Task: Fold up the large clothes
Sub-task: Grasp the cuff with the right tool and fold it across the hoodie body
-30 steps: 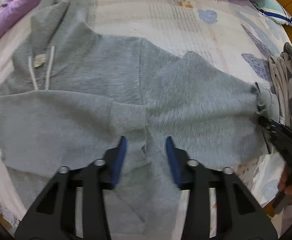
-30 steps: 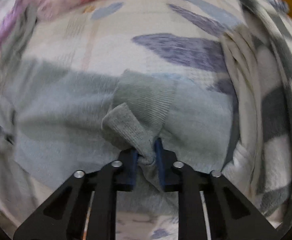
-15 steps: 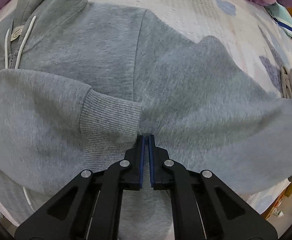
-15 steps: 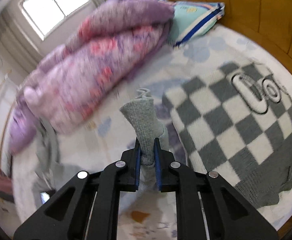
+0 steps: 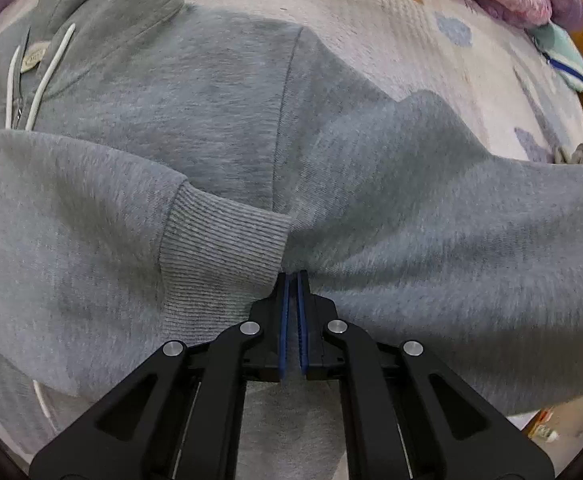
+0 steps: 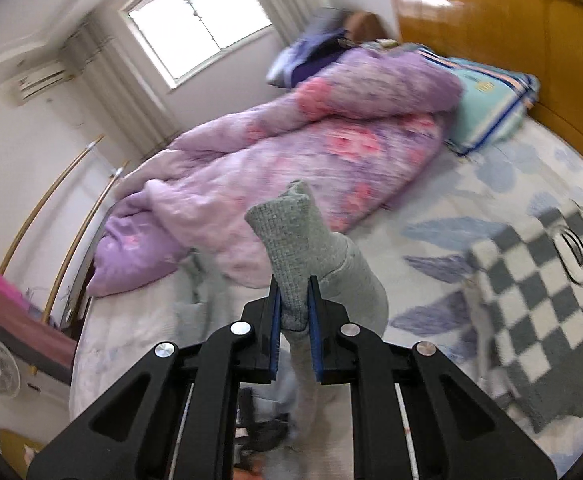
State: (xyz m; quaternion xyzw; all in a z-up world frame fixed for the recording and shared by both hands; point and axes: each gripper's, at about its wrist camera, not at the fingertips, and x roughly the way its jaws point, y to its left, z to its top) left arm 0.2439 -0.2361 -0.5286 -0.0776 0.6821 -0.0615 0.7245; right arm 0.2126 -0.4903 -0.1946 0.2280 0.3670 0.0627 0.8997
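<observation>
Left gripper (image 5: 292, 276): jaws pressed together, tips down on the grey hoodie (image 5: 211, 128) at the seam beside a folded-over ribbed cuff (image 5: 223, 248). Whether any cloth is caught between the pads cannot be told; the blue pads look nearly touching, with a thin gap.

Right gripper (image 6: 294, 284): pinching the other ribbed cuff (image 6: 287, 236) of the hoodie; the cuff stands up between the pads and the sleeve (image 6: 351, 280) hangs down behind and below it.

Hoodie lies spread on the bed sheet (image 5: 371, 20), hood and white drawstrings (image 5: 47, 76) at upper left in the left wrist view. One sleeve is folded across the chest.

Farther out, right wrist view: checkered blanket (image 6: 531, 320) on the bed at right, purple floral quilt (image 6: 311, 152) bunched behind, striped pillow (image 6: 491, 108) against the wooden headboard (image 6: 511, 20). Window (image 6: 199, 28) on the far wall. No containers seen.
</observation>
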